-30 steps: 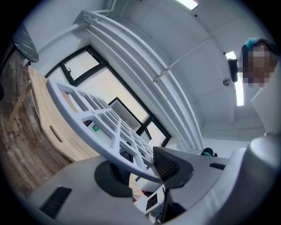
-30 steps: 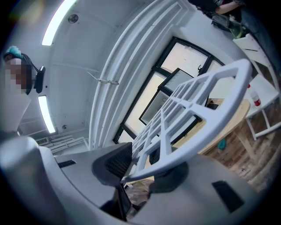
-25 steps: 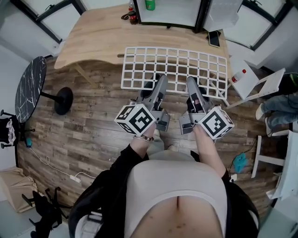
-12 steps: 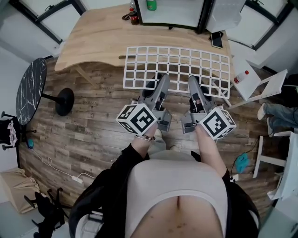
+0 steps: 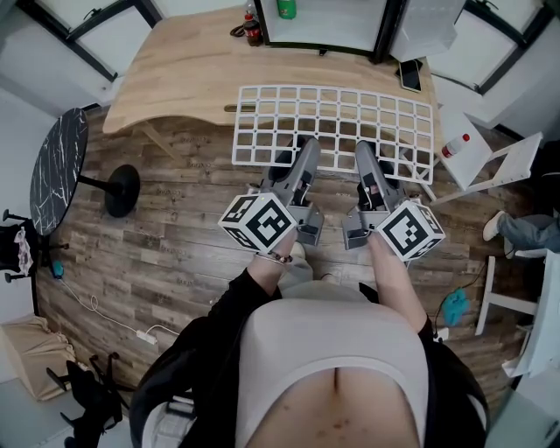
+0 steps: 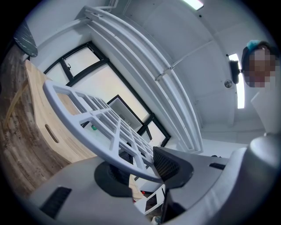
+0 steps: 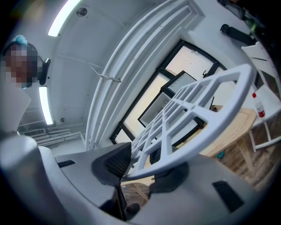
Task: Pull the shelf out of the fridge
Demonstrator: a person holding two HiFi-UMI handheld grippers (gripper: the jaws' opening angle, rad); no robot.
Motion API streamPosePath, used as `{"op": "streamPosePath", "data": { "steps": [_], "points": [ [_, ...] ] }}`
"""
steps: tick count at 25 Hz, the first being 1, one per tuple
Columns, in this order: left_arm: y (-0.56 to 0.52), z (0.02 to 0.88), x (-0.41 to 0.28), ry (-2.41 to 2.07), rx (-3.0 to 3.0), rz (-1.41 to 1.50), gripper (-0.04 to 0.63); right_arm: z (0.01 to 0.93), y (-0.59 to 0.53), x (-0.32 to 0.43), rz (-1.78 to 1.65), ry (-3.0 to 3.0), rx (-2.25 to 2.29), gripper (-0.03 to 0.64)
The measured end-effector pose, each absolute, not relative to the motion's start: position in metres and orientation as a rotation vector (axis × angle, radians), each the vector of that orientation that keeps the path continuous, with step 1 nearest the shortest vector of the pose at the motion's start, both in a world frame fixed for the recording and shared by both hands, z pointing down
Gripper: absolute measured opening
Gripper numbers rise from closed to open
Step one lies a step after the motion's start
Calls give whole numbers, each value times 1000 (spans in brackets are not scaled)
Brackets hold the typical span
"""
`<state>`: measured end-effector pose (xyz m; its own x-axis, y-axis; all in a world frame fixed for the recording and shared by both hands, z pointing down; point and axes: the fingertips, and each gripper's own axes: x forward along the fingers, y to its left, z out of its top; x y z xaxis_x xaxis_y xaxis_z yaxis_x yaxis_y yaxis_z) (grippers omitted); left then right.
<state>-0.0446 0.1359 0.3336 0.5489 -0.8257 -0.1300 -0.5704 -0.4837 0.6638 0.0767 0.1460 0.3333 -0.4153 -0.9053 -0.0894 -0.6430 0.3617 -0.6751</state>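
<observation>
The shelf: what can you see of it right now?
The shelf is a white open grid of rectangular cells with a thicker rounded rim, plastic or coated wire by its look. It hangs roughly level above the wood floor, its far edge over the wooden table, clear of the fridge. The left gripper and right gripper clamp its near rim.

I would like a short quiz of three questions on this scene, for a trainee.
1. True or false: the shelf sits inside the fridge.
2. Left tool, right tool: which grips the shelf? A) left only B) right only C) both
3. Fill in: the phone lies on the ____.
Key: 1 false; 2 C; 3 table.
</observation>
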Motion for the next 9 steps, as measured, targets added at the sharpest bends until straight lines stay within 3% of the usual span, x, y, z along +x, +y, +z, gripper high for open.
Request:
{"op": "streamPosePath", "data": {
  "steps": [9],
  "points": [
    [131,335,-43,-1123,2221,-590,146,335,141,79,-776,2182,-1343,140]
  ]
}}
